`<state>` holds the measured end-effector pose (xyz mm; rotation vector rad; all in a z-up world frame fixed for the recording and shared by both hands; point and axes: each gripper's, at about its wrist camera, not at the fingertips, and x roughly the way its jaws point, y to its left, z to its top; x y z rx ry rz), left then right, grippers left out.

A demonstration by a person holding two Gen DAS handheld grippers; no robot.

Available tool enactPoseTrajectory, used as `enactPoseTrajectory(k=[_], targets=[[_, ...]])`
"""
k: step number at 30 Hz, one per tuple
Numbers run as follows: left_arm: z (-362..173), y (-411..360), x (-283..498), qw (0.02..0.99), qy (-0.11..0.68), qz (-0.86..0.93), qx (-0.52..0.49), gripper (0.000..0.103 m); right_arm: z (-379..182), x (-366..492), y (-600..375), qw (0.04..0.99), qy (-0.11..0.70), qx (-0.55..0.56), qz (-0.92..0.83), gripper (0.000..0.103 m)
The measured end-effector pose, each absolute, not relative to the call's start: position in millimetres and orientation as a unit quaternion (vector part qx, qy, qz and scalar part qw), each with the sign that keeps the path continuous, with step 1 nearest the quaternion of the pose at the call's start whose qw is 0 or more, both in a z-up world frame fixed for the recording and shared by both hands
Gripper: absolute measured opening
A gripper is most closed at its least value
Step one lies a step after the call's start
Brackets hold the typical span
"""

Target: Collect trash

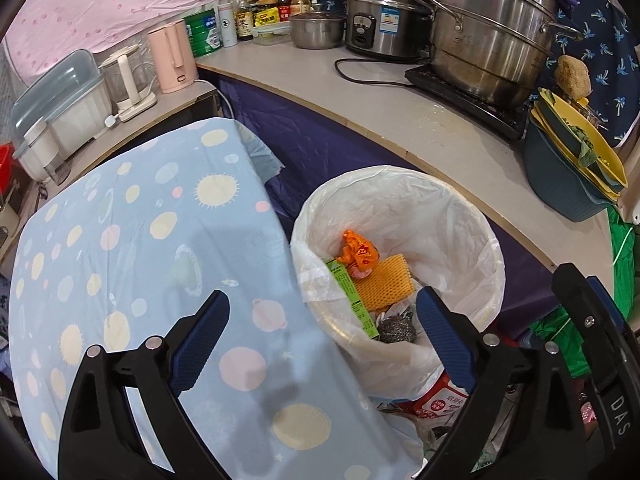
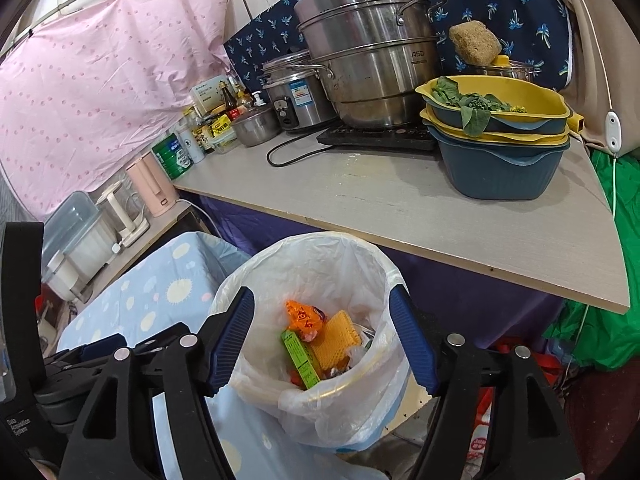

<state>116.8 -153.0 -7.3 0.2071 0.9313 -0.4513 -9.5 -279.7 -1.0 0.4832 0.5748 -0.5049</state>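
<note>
A trash bin with a white plastic liner (image 1: 452, 216) stands on the floor between a cloth-covered table and the counter. Inside lie an orange wrapper (image 1: 358, 254), a green box (image 1: 348, 292), an orange foam net (image 1: 384, 286) and a steel wool ball (image 1: 394, 330). My left gripper (image 1: 324, 296) hangs open above the bin's near rim, holding nothing. In the right wrist view the same bin (image 2: 344, 264) sits directly below my right gripper (image 2: 320, 294), which is open and empty, its fingers framing the orange wrapper (image 2: 302, 314) and green box (image 2: 302, 354).
A table under a light blue dotted cloth (image 1: 132, 248) adjoins the bin on the left. Behind runs a grey counter (image 2: 400, 204) with steel pots (image 2: 372, 64), a rice cooker (image 2: 292, 100), stacked blue and yellow basins (image 2: 500, 160) and bottles. Red packaging (image 1: 436, 404) lies on the floor.
</note>
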Motion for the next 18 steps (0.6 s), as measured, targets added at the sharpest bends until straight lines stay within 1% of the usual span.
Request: enactPoseTrajectory(k=[2,10,18], targets=[[-7,-146,114,0.867,0.443,-0.209,0.097,0.093,0,-12,-274,0.900,0.282,0.228,-0.241,0.071],[-10,-114,101,0.872,0.440,-0.192,0.100,0.094,6,-23,-249,0.906,0.293,0.188,-0.240,0.084],[-8,-87,90,0.877,0.436,-0.176,0.099,0.094,5,-29,-228,0.907,0.315,0.169,-0.224,0.084]])
